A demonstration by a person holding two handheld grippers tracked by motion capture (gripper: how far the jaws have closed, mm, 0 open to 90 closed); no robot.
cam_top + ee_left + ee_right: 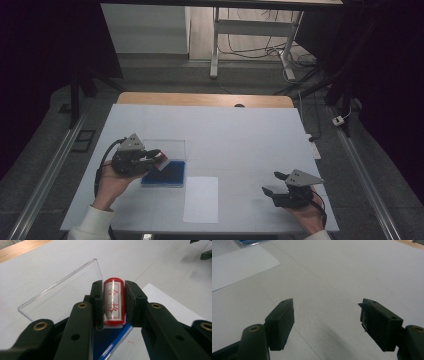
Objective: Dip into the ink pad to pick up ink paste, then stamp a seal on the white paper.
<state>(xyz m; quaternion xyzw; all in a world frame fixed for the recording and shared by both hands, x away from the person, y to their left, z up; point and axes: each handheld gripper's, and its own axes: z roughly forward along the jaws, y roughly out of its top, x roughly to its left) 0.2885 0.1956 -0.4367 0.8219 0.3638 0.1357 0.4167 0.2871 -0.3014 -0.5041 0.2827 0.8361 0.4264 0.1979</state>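
A red stamp [114, 301] with a white label of red characters sits clamped between the jaws of my left gripper [113, 293]. In the high view the left gripper [156, 155] hangs over a clear box with a blue pad [165, 172], the stamp [161, 159] showing as a small red-and-white tip. The box's clear lid [60, 293] stands open behind the stamp. My right gripper [273, 183] rests near the table's right front, its jaws wide apart over bare white table [329, 272], nothing between them [325, 320].
A white sheet of paper [201, 199] lies just right of the blue pad box, near the front edge. The white table top [240, 135] ends in a wooden strip [205, 99] at the far side. Table legs and cables stand on the floor beyond.
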